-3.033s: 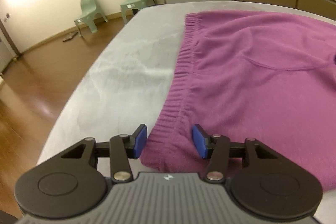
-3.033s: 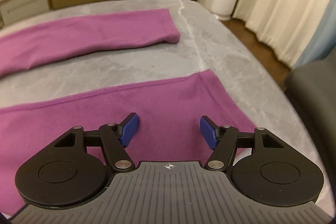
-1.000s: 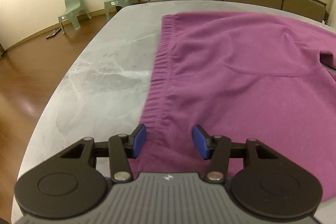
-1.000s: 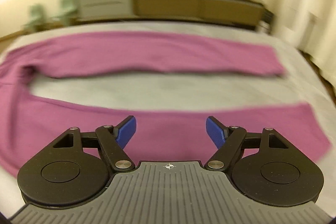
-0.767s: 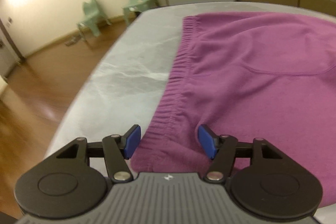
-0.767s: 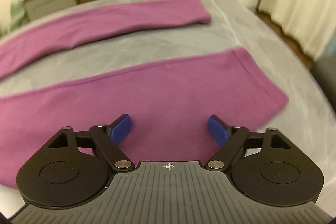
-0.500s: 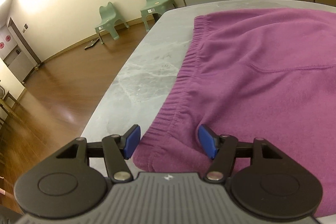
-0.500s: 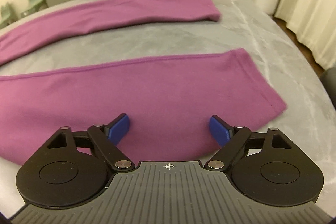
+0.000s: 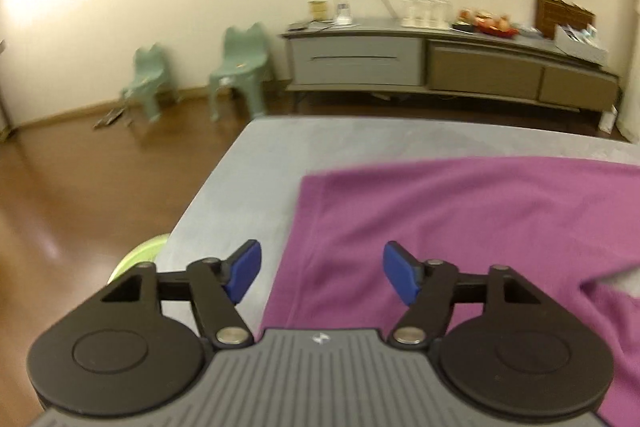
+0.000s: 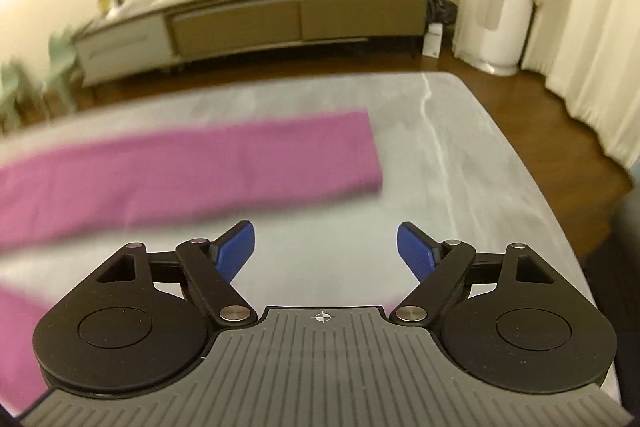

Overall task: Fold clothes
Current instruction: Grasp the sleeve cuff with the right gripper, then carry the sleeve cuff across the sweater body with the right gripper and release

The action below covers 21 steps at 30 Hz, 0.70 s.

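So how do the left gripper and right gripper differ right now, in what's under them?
The left gripper has purple fabric between its fingers, by the garment's edge; the right gripper is over bare grey table. The left faces the garment's wide body; the right faces a narrow purple leg lying beyond it. Both are open and hold nothing.

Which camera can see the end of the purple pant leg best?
The right wrist view. It shows the pant leg lying across the grey table, with its cut-off end in plain sight, though a bit blurry. The left wrist view shows only the wide upper part of the pants, no leg end.
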Available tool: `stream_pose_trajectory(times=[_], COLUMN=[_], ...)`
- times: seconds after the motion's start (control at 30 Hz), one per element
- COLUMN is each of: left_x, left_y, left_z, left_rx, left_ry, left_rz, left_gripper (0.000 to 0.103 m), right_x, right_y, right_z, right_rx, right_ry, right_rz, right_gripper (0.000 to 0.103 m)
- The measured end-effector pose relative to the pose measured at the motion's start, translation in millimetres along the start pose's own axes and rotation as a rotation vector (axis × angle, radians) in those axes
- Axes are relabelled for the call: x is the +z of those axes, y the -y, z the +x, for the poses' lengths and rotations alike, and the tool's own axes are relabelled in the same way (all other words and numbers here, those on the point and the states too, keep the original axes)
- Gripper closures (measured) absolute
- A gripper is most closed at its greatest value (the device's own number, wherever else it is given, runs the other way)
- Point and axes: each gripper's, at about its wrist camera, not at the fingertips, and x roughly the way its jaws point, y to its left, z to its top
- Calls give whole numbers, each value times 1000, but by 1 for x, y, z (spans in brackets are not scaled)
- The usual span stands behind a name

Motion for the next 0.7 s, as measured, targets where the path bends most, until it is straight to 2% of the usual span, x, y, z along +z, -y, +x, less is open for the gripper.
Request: stream_pose_trajectory(times=[0.1, 0.17, 0.33, 0.4, 0.43, 0.47, 0.53, 0.6, 0.7], left_x=[21, 27, 26, 26, 26, 26, 28, 30, 34], left_y=[18, 28, 27, 27, 27, 24, 19, 19, 18], left_z=[35, 60, 96, 111, 118, 120, 125, 126, 128], left_rx=[-7, -10, -92, -125, -142, -168, -219, -255, -308], left_ry=[-40, -62, -94, -106, -112, -117, -126, -142, -166], left_rz=[101, 144, 61, 28, 11, -41, -143, -210, -310], left_gripper=[30, 30, 30, 30, 30, 30, 30, 30, 23], right_x=[44, 58, 75, 77, 77, 77, 73, 66, 36], right_y=[11, 13, 11, 14, 14, 12, 4, -5, -13], right_z=[54, 86, 151, 167, 170, 170, 159, 130, 61], right_rx=[3, -6, -35, -6, 19, 39, 78, 135, 236], right_ry=[-24, -37, -77, -111, -119, -113, -76, -9, 111], right_rz=[101, 110, 37, 24, 13, -9, -73, -148, -281], right_gripper=[21, 21, 22, 48, 75, 86, 98, 100, 100])
